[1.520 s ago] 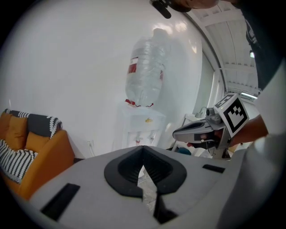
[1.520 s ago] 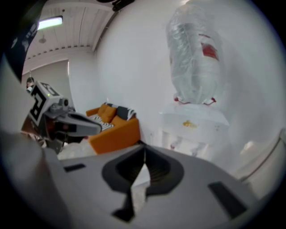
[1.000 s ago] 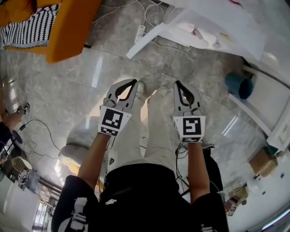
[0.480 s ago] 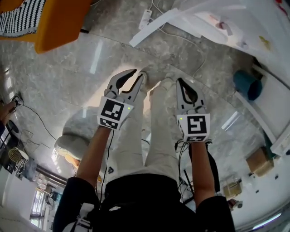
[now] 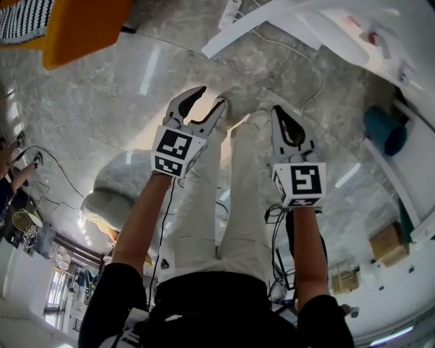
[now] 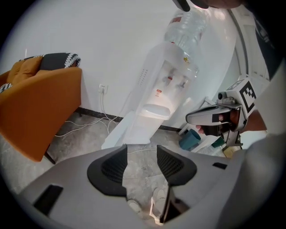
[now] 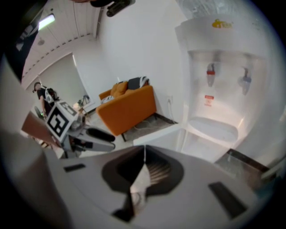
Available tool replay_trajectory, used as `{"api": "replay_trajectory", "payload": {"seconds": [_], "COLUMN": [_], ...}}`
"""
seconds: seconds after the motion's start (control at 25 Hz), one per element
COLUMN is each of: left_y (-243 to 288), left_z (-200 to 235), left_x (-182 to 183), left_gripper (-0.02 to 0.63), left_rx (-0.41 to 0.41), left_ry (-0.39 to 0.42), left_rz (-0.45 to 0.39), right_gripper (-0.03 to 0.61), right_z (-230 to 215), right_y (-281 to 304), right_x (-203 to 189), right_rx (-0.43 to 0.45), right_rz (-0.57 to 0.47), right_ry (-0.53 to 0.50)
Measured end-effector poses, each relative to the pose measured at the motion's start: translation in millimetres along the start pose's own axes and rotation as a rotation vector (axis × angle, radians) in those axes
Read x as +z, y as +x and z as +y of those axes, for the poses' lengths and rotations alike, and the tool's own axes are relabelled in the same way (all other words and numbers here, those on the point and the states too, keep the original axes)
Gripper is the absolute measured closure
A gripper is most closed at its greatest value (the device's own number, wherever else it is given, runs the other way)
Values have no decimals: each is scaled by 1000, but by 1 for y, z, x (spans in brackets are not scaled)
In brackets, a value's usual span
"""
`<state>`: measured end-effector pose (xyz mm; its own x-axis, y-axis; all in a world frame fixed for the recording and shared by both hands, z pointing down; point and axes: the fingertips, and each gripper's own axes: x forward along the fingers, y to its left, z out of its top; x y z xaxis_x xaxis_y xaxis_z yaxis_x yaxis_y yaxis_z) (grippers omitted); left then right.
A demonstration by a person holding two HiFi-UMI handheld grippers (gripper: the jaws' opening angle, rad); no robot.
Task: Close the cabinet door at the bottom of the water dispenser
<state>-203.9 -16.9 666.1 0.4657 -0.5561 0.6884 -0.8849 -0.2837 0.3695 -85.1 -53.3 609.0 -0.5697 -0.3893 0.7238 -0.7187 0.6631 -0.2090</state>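
Observation:
The white water dispenser [image 5: 340, 34] stands at the top right of the head view, and its bottom cabinet door [image 5: 234, 34] swings out open over the floor. The left gripper view shows the dispenser [image 6: 170, 80] ahead with the door [image 6: 127, 129] angled to the left. My left gripper [image 5: 209, 97] hangs above the floor in front of the person's legs. Its jaws are opening and nothing is between them. My right gripper [image 5: 279, 112] is beside it, shut and empty. Both are well short of the door [image 7: 156, 134].
An orange armchair [image 5: 75, 27] stands at the upper left. A power strip and cables [image 5: 228, 10] lie by the dispenser. A teal cup [image 5: 384, 129] and a cardboard box [image 5: 387, 245] sit at the right. The person's shoes [image 6: 147, 205] are below the grippers.
Both grippers sank toward the floor and moved forward, nearer the dispenser. The left jaws went from shut to parted. The right jaws stayed shut.

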Motion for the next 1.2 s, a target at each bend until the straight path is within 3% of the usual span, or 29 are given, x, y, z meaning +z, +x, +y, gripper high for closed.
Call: {"api": "replay_trajectory", "payload": {"seconds": [0.56, 0.84, 1.2], "left_y": [66, 90, 115], "left_z": [51, 88, 105], "left_x": [-6, -10, -13], "left_gripper": [339, 310, 302], "left_rx": [13, 81, 110], "left_ry": [41, 103, 139], "left_rz": [29, 60, 87], "right_gripper": [543, 543, 543], "right_z": [-10, -4, -4], "right_y": [33, 44, 52], "right_x": [-25, -38, -58], "right_rx": [17, 35, 46], "right_rz": [26, 43, 69], "right_ry": [-32, -40, -36]}}
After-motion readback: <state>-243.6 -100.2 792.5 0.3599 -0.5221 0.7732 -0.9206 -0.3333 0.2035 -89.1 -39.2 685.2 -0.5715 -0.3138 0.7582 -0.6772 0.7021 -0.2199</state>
